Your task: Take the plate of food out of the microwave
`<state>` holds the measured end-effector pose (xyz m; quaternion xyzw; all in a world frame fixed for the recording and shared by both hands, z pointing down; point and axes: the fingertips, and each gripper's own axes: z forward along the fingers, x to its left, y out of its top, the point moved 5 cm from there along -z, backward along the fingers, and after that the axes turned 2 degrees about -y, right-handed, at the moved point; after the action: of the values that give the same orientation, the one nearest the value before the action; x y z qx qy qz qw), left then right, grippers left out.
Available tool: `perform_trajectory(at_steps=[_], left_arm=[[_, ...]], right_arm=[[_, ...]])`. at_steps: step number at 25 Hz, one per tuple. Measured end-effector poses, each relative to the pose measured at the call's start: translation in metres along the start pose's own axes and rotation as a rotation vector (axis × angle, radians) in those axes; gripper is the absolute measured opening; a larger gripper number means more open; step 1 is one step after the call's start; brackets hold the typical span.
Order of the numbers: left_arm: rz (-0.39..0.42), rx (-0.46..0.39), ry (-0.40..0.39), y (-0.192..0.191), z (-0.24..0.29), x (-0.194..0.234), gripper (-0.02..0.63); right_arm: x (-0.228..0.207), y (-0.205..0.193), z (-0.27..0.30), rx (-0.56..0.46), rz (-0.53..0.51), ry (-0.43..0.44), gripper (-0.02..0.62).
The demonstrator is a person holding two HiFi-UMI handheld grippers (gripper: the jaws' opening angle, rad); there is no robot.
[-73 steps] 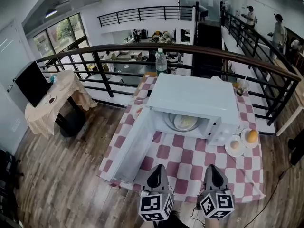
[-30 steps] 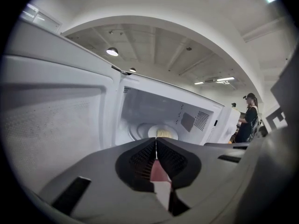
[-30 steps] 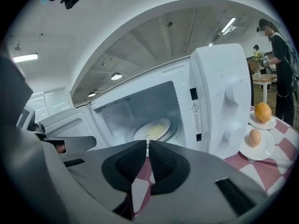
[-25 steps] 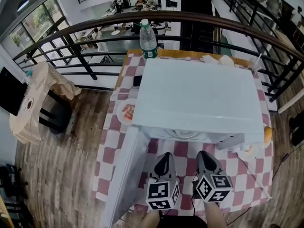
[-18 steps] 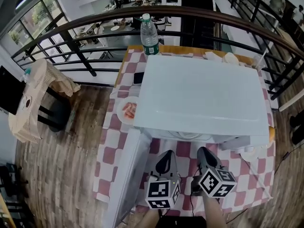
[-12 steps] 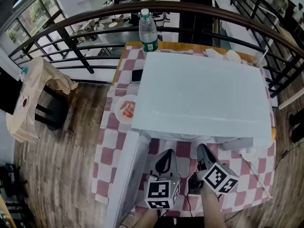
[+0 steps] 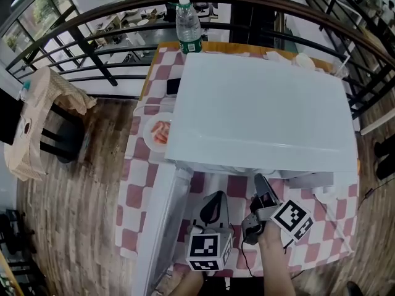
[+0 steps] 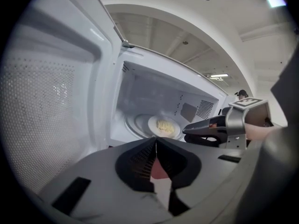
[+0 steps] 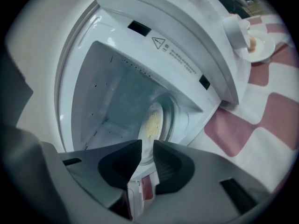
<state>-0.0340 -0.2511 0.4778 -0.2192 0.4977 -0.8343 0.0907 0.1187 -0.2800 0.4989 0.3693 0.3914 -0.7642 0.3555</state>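
Two grippers are held just before the open microwave (image 7: 265, 103). On the left gripper (image 8: 155, 140) the jaws are pressed together, nothing gripped. The right gripper (image 9: 147, 146) is tilted sideways; its jaws have just been opening, nothing between them. The plate (image 8: 163, 126) of food is seen inside on the turntable (image 8: 138, 124), untouched.

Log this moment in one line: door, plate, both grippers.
microwave door: open | plate of food: inside, untouched | left gripper: shut, empty | right gripper: jaws have just been opening, nothing between them
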Motion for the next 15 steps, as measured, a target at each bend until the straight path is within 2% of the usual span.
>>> perform_trajectory(at_steps=[3, 6, 9, 15], left_arm=[[0.002, 0.005, 0.013, -0.002, -0.002, 0.002, 0.012], [0.004, 0.006, 0.029, -0.002, -0.001, 0.003, 0.012], [0.003, 0.009, 0.035, -0.002, -0.001, 0.003, 0.012], [-0.02, 0.008, 0.038, -0.002, 0.002, 0.004, 0.012]], right_arm=[[-0.003, -0.001, 0.004, 0.014, 0.094, 0.009, 0.1], [-0.008, -0.002, 0.006, 0.029, 0.155, -0.04, 0.118], [-0.007, -0.004, 0.014, 0.039, 0.202, -0.014, 0.128], [-0.006, -0.007, 0.024, 0.043, 0.222, -0.017, 0.129]])
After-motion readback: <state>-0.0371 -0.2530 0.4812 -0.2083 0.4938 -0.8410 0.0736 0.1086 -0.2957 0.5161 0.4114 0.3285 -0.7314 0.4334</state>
